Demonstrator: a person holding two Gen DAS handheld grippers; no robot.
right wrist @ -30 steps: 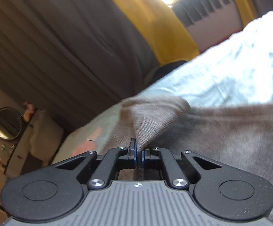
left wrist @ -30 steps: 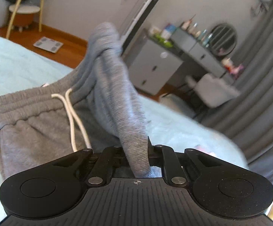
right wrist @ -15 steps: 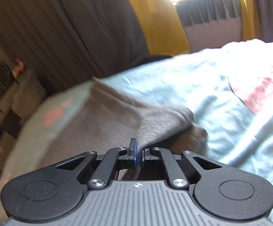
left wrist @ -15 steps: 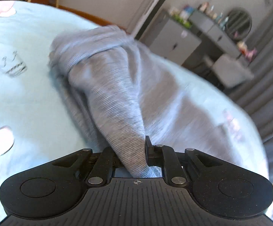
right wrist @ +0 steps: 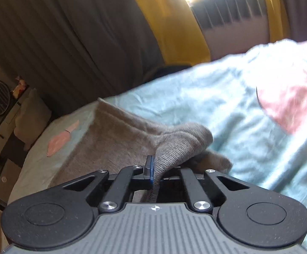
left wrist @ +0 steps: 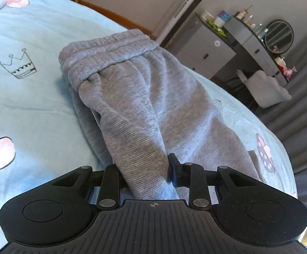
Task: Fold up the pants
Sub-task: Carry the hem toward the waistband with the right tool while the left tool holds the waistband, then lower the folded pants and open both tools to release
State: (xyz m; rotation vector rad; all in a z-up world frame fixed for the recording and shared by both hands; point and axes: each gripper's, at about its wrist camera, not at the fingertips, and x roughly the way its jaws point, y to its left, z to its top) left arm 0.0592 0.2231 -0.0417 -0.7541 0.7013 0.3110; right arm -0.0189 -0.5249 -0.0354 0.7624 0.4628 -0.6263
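The grey sweatpants (left wrist: 145, 97) lie folded on the light blue bedspread (left wrist: 30, 97), with the ribbed waistband (left wrist: 109, 48) at the far end. My left gripper (left wrist: 145, 167) has its jaws apart with a fold of the pants cloth lying loosely between them. In the right wrist view the pants (right wrist: 115, 146) lie low on the bed. My right gripper (right wrist: 164, 169) has its jaws apart too, and a bunched cuff of grey cloth (right wrist: 183, 144) still hangs between them.
The bedspread (right wrist: 227, 110) carries a crown print (left wrist: 17, 65) and pink patches. A grey dresser (left wrist: 204, 48) with a round mirror (left wrist: 278, 36) and a chair (left wrist: 263, 89) stands past the bed. Dark curtains (right wrist: 68, 38) and a yellow curtain (right wrist: 170, 21) hang beyond.
Both grippers carried the lifted cloth over and down onto the bed, so the pants now lie folded. Both sets of jaws have since opened on the cloth.
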